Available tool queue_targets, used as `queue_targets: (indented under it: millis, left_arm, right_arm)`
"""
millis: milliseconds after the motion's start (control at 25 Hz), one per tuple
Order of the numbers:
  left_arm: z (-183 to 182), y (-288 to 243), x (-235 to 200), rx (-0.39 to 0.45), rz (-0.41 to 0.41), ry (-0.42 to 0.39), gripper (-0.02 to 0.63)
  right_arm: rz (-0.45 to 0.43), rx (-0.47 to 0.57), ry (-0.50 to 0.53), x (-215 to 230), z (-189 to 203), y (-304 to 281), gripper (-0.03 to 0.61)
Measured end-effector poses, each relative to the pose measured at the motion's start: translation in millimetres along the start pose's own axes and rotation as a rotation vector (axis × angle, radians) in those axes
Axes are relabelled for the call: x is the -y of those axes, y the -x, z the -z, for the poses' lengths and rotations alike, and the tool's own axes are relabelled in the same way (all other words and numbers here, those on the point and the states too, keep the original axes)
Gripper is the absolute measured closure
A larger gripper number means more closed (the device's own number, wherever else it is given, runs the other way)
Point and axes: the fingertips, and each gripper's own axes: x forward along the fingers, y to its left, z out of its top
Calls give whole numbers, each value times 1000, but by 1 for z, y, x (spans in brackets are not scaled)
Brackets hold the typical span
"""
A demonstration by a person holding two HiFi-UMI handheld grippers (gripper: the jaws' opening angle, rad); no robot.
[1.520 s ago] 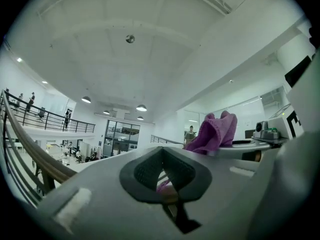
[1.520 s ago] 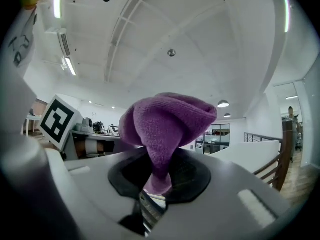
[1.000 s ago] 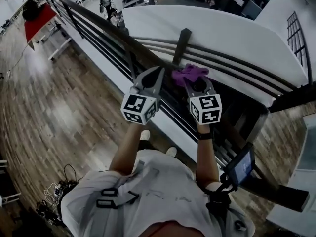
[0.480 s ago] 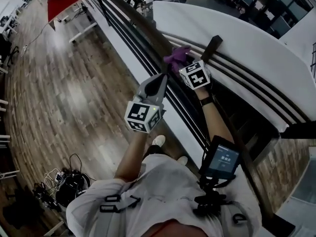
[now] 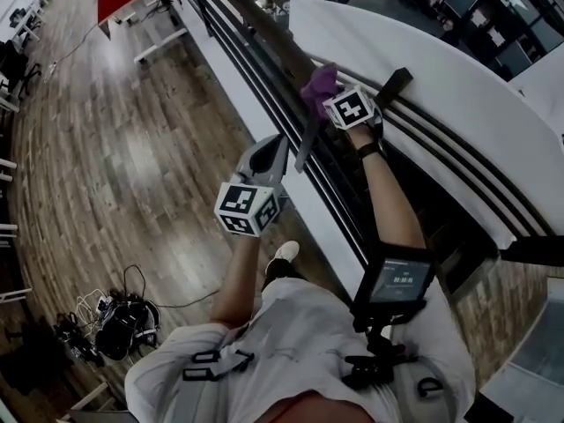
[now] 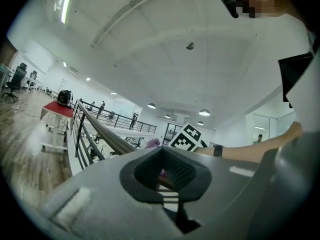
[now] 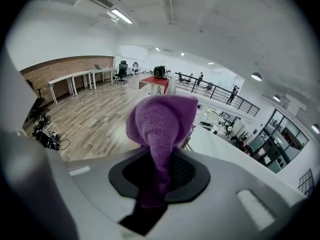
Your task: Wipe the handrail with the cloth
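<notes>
My head view is dim and grey, with pale glare on the wooden floor (image 5: pixel 123 170). The left gripper view and right gripper view are brighter, lit by ceiling lamps (image 6: pixel 204 112) and a strip light (image 7: pixel 121 15), curved hard toward black corners. Up close, my purple cloth (image 7: pixel 162 129) looks soft.
</notes>
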Motion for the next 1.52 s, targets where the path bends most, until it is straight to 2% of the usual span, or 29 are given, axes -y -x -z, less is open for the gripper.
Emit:
queue_targets:
  millis: [280, 480, 800, 1200, 1520]
  left_arm:
    - [13, 8, 29, -10, -16, 6, 614]
    - [6, 13, 50, 19, -9, -14, 614]
    - [5, 18, 89, 23, 36, -109, 614]
    - [2, 22, 137, 22, 111, -165, 614]
    - [8, 22, 167, 18, 151, -167, 614]
  right_arm:
    - [-10, 34, 1, 0, 12, 12, 518]
    - [-26, 40, -2, 0, 21, 25, 520]
    - [-42, 47, -24, -5, 52, 46, 520]
    - [-29, 44, -32, -11, 81, 78, 522]
    - [-10, 71, -69, -15, 113, 107, 522]
